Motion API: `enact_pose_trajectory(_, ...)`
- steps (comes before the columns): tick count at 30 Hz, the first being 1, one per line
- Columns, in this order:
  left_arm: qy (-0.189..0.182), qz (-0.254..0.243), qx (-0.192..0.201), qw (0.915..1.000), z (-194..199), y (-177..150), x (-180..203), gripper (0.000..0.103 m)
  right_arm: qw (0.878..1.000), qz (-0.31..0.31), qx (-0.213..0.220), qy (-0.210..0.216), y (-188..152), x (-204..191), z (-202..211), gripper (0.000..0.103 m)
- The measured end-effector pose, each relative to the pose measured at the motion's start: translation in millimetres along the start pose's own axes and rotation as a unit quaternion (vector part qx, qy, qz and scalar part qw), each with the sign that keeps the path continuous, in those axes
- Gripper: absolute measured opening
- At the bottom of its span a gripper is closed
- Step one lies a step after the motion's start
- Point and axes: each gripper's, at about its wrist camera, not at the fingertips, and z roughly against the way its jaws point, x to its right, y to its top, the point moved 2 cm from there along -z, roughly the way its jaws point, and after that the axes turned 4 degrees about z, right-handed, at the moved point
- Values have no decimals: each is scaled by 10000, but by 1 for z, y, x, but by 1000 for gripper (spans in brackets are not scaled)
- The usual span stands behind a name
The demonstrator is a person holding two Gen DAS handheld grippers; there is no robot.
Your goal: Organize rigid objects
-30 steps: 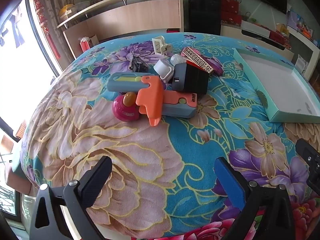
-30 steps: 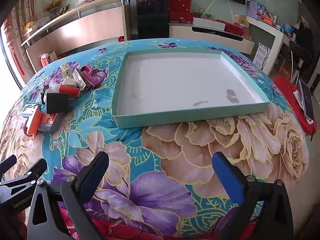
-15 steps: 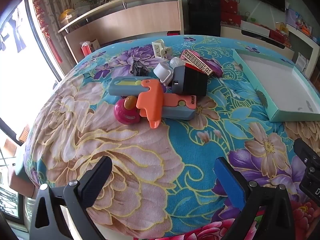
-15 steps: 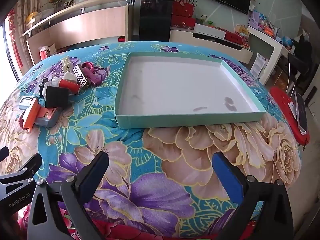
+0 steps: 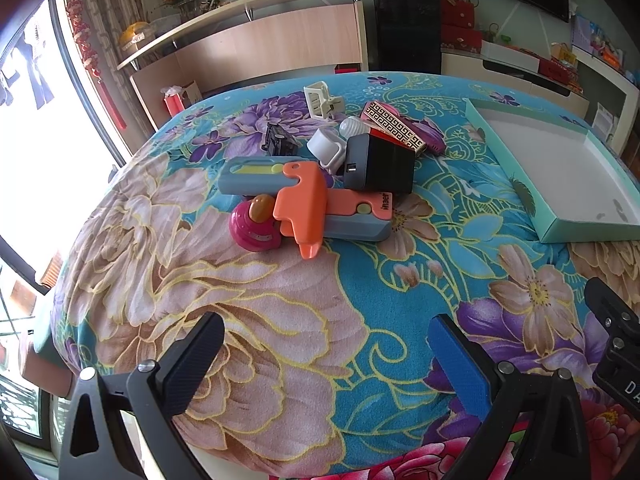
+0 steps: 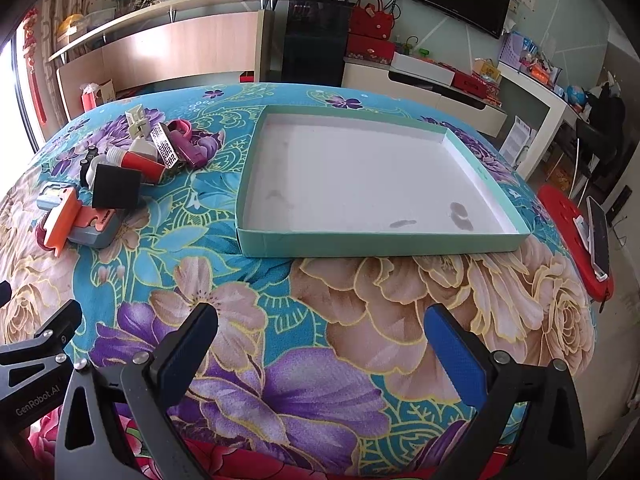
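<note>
A floral tablecloth point(image 6: 360, 300) in teal, purple and tan covers the whole table. On its right half lies a shallow mint-green tray point(image 6: 380, 246) with a white floor, holding nothing but a few dark smudges. Well apart from it, on the left half, sits a heap of small rigid objects. The biggest is a grey and orange utility knife point(image 5: 344, 220) at the near edge of the heap, with a second grey knife case point(image 5: 248, 178) just behind it and an orange piece point(image 5: 300, 204) lying across both. A black and grey block point(image 5: 380, 164) rests against the knife's far side. A magenta round toy point(image 5: 252, 228) touches the orange piece on the left. Behind these lie a white cap point(image 5: 326, 146), a patterned gold and black bar point(image 5: 394, 128), a cream clip point(image 5: 320, 100) and a small black clip point(image 5: 278, 138). The left gripper point(image 5: 324, 364) hovers near the table's front edge, jaws wide and holding nothing. The right gripper point(image 6: 320, 354) does likewise in front of the tray, jaws wide, nothing between them
</note>
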Motion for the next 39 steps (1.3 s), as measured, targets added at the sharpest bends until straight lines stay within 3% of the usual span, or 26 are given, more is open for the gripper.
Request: enact_pose_trajectory(39, 36, -49, -65, 10000, -4, -2, 4, 103, 10000, 19, -41, -15, 2, -2, -2, 103)
